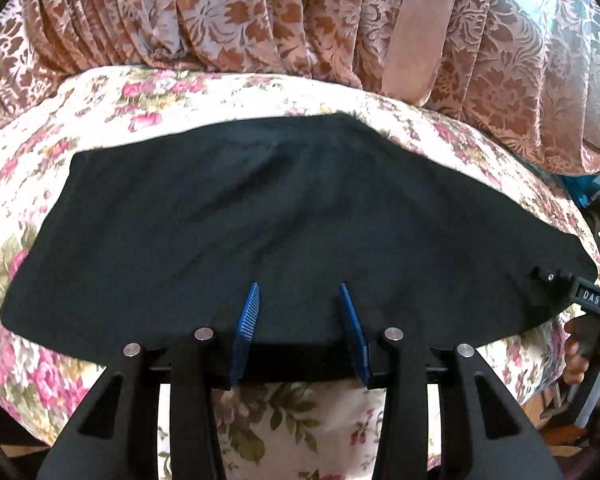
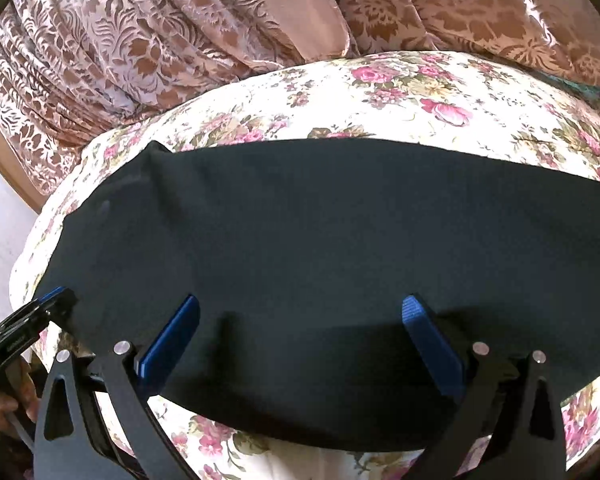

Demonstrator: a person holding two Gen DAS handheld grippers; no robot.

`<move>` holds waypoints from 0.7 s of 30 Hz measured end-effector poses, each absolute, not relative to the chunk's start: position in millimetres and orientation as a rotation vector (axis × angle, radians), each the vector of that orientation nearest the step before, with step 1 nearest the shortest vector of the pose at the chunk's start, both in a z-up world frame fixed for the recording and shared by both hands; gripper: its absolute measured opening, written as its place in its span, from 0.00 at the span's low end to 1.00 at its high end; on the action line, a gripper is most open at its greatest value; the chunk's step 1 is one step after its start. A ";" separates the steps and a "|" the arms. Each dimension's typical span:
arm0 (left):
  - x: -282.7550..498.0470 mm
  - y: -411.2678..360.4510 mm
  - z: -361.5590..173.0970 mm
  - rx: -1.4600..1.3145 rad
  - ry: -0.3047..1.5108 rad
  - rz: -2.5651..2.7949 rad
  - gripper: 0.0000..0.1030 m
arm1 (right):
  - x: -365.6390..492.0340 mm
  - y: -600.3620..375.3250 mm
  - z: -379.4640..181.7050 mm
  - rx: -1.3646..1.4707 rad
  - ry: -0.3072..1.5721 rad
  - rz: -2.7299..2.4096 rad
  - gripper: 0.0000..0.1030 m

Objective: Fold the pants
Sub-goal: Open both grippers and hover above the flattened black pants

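With both sets of fingers parted and empty over the pants (image 1: 260, 216) near the bed's (image 1: 220, 96) front edge, I fear pinching the bedspread too.

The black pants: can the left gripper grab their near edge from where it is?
Probably yes. The left gripper is open right above the near edge of the black pants, which lie flat on the flowered cover. Nothing sits between its blue fingers and the cloth.
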State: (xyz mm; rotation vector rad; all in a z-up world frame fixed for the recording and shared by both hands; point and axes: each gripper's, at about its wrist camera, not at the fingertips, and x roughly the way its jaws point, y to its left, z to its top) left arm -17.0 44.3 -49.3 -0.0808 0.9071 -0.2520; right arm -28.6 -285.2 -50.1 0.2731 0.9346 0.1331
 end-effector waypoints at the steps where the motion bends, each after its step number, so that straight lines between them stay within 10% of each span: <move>1: -13.6 41.3 -45.4 -0.077 0.897 -0.259 0.39 | -29.4 -285.6 -49.6 0.274 0.932 0.135 0.98; 21: 61.0 -47.0 -37.3 0.088 0.870 -0.447 0.39 | -11.5 -319.1 -54.3 0.324 0.918 0.075 0.98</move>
